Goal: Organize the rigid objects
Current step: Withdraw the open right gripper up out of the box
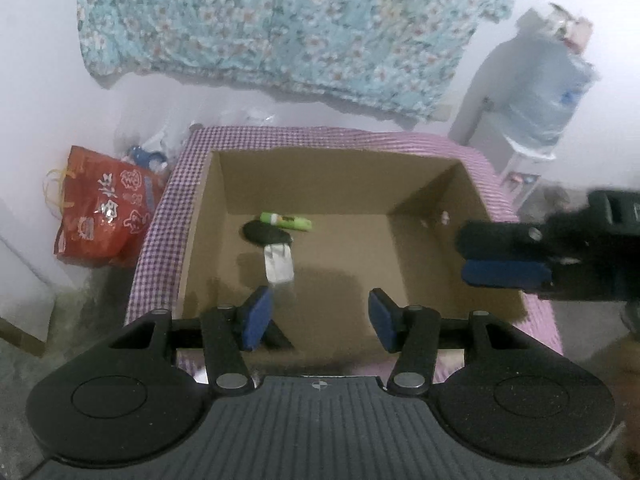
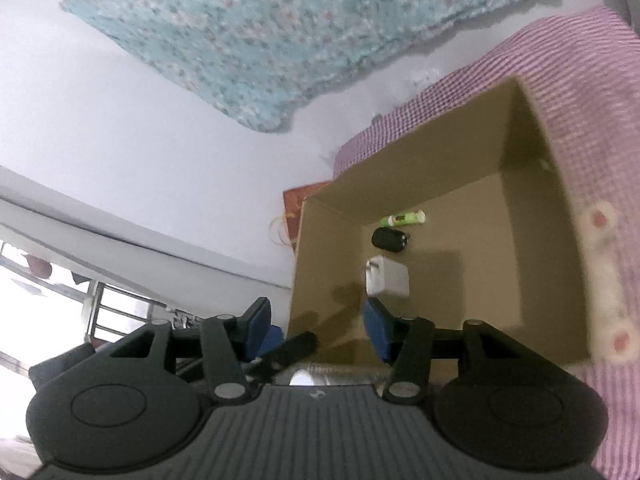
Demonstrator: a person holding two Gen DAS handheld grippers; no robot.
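Three items lie in your cardboard box [image 1: 420,184]: green tube [image 1: 286,222], black pouch [image 1: 266,234], white charger [image 1: 279,266]. Both claws, left [image 1: 318,318] and right [image 2: 316,328], hang part-open and empty; the charger lies just ahead of each, its long axis running away from your left claw.

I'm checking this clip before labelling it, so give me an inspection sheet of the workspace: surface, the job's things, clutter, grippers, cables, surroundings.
Surface: purple checked cloth under an open cardboard box.
Job's things: green tube, black oval object and white plug adapter lie on the box floor, close together towards one side.
Clutter: a white strip with pink-centred rounds lies on the cloth beside the box.
Grippers: left gripper open, nothing between its jaws; right gripper open, nothing between its jaws.
Cables: nothing seen.
Surroundings: floral fabric on the wall, red bag, water bottle.
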